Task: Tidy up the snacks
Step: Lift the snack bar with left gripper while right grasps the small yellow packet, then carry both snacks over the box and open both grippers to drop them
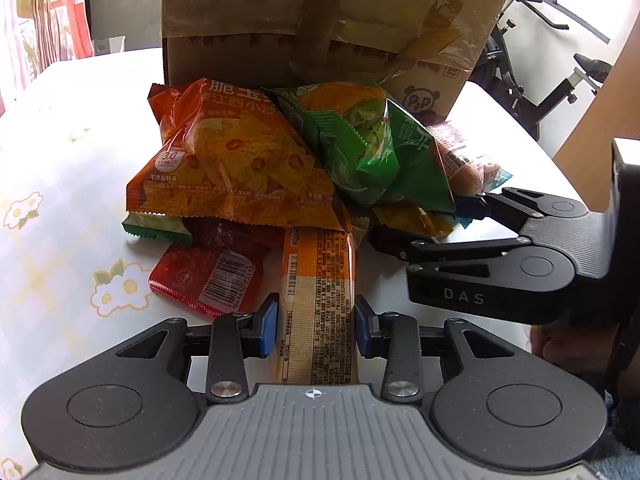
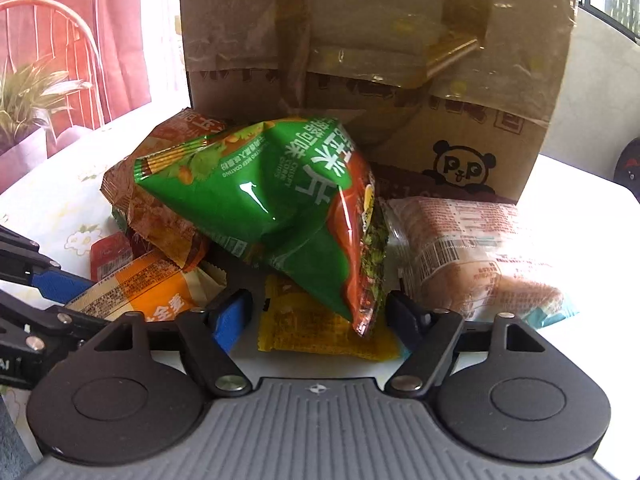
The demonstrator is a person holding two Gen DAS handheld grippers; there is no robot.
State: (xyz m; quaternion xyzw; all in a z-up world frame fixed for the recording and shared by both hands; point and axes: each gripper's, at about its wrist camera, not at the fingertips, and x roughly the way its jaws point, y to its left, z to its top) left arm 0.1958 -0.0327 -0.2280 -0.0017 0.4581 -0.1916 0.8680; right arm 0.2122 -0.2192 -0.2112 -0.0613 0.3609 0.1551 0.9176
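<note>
Several snack packets lie heaped on the table against a taped cardboard box (image 2: 360, 80).

Nearest, a long orange-and-cream wrapped bar (image 1: 316, 320) sits between the left tool (image 1: 316, 326) pads, which flank it without clearly clenching; it looks light and crinkly, probably best pinched mid-length. Its far end is tucked under an orange chip bag (image 1: 236, 160). The right tool (image 2: 320, 312) stands released around a yellow sachet (image 2: 320, 328), overhung by a slippery green chip bag (image 2: 260, 200).
</note>
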